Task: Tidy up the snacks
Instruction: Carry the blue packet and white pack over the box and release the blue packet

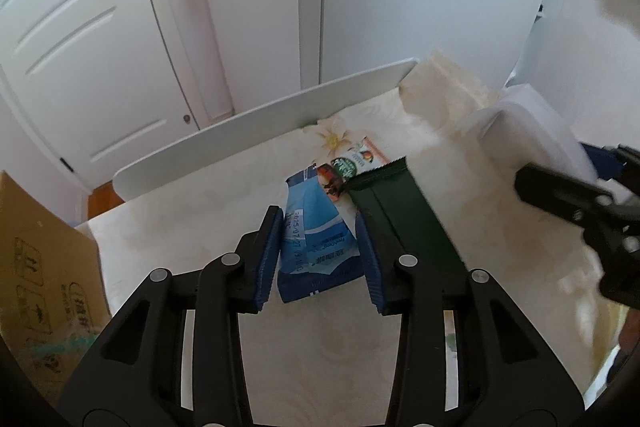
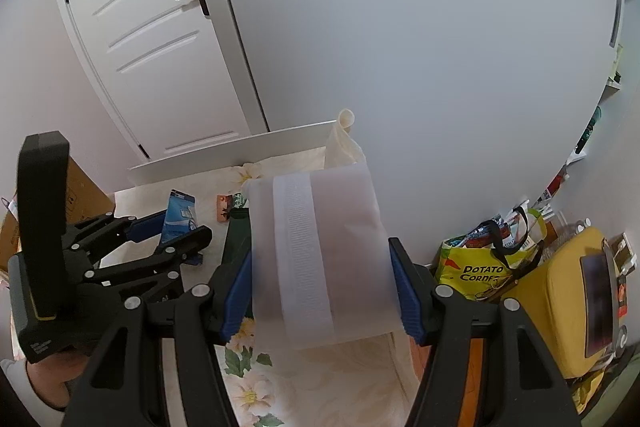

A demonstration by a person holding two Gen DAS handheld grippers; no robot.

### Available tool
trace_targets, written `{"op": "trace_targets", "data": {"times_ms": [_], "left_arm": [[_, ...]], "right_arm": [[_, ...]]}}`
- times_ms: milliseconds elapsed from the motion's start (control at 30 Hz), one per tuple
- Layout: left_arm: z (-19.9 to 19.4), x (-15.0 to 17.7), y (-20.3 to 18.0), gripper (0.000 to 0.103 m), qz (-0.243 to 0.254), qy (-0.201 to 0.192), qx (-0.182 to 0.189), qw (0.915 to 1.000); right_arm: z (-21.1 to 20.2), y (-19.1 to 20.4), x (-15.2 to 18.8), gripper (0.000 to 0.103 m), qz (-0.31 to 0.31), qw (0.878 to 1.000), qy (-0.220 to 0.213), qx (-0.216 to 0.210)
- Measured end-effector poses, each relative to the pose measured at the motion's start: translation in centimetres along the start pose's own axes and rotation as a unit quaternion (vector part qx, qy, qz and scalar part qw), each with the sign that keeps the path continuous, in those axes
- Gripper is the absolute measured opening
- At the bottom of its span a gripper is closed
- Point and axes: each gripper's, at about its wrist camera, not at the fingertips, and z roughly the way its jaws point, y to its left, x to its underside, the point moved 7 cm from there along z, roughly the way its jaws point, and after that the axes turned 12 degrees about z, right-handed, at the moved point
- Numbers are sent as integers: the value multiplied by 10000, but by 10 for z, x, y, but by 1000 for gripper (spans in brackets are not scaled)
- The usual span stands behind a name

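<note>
The left hand-held gripper [image 1: 318,259] straddles a blue snack packet [image 1: 316,247] on the desk [image 1: 180,227], jaws parted and unclenched. The right hand-held gripper [image 2: 322,291] clamps a translucent white pouch [image 2: 320,259] above a dark green packet [image 1: 404,219].

- Blue packet [image 1: 316,247]: glossy plastic film, creased, with printed text.
- Green packet [image 1: 404,223], at the blue one's 3 o'clock: dark, smoother film with a serrated end.
- Pouch [image 2: 320,259]: translucent, frosted, matt plastic (a rough white hook-and-loop strip runs down its middle).
- Left gripper [image 1: 318,259] and right gripper [image 2: 322,291]: matt black plastic with shiny metal pins; ribbed blue pads [image 1: 270,255].
- Table cover [image 1: 320,347]: smooth cream sheet with a flower print and a slight sheen.
- Box [image 1: 44,279] at 9 o'clock: matt brown cardboard.
- Door [image 1: 80,27]: smooth white painted finish.
</note>
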Motion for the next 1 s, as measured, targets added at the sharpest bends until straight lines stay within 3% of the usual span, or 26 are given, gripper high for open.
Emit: {"op": "trace_targets", "data": {"times_ms": [267, 533, 800, 1000], "left_arm": [[-58, -16, -3, 34, -440, -368, -28, 9983], [-145, -20, 18, 34, -1038, -791, -520, 9901], [-228, 7, 75, 34, -1633, -1017, -1110, 9750], [-270, 37, 137, 34, -1859, -1006, -1338, 9682]], "right_arm": [[-17, 9, -6, 58, -120, 9998, -86, -133], [-66, 40, -31, 58, -616, 9958, -378, -566], [-108, 118, -41, 58, -1224, 9819, -356, -1402], [-120, 188, -26, 58, -1464, 9722, -182, -1820]]}}
